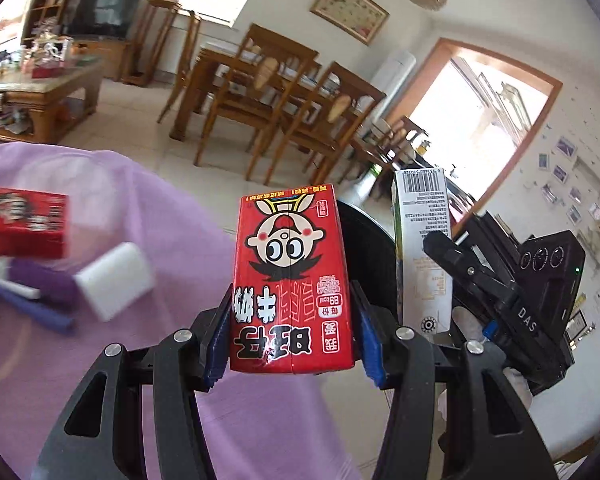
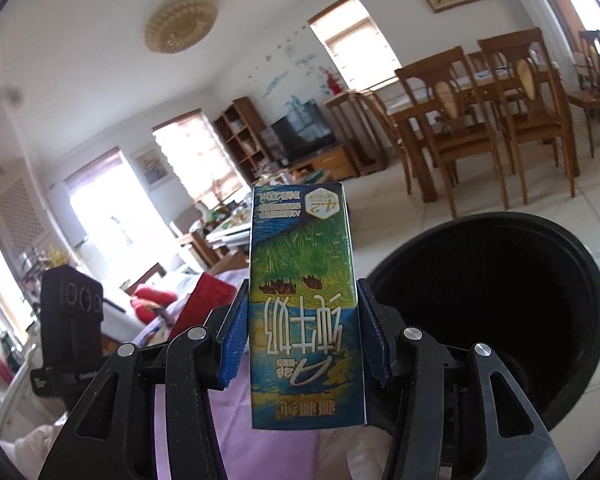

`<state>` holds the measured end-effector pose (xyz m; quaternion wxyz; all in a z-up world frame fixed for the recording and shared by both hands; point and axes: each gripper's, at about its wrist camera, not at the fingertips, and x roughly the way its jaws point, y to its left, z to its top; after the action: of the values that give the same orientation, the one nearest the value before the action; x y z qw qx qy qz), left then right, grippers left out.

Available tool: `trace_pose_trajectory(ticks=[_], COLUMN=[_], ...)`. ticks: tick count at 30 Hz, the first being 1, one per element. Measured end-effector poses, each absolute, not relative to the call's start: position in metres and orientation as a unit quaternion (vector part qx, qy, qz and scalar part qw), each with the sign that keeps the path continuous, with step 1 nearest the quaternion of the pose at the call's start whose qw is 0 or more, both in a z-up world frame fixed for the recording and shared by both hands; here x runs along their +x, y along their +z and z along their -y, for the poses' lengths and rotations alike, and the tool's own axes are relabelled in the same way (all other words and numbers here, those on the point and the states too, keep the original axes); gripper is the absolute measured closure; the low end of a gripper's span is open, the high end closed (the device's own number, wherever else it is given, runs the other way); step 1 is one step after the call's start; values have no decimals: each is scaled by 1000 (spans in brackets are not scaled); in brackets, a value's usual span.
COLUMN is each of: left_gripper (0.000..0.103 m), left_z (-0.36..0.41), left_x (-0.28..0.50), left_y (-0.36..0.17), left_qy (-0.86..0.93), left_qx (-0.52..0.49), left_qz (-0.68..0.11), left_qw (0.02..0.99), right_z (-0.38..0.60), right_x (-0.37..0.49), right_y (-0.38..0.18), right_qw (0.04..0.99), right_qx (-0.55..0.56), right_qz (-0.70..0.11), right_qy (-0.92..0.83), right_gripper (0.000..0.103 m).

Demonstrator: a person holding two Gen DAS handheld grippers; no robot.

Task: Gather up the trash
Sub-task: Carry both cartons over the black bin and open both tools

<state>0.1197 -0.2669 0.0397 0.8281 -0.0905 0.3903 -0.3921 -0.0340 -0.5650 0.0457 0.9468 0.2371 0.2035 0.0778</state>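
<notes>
milk cartons: 3 – two red [image 1: 292, 280] [image 1: 26, 222], one blue-green [image 2: 304, 308] | bins: 1 [image 2: 500, 304] | white blocks: 1 [image 1: 116, 280] | pens: 2 [image 1: 32, 308] | grippers: 2 [image 1: 292, 320] [image 2: 304, 344]

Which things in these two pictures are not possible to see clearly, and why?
- Bin inside: right wrist view, too dark to show any contents.
- Bin in left wrist view: mostly hidden behind the red carton.
- Small red box, white block and pens on the purple cloth: left wrist view, blurred.
- Blue-green carton base: right wrist view, hidden between the tongs.
</notes>
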Motion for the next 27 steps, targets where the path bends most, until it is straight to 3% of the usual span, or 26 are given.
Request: trace_pose_trajectory(ticks=[9,27], left_gripper=[50,50], left_z=[358,401], left_x=[135,135], left_y=[11,-17], left_qy=[-416,-387], left_qx=[-54,26], left_qz=[-424,-446], left_qw=[803,807], right_z=[653,637], right_x=[-48,-32], right_y=[-4,-40], right_qw=[939,934], right_qx=[269,268], right_qz=[-215,-233], right_qy=[-6,-32], right_gripper=[53,53])
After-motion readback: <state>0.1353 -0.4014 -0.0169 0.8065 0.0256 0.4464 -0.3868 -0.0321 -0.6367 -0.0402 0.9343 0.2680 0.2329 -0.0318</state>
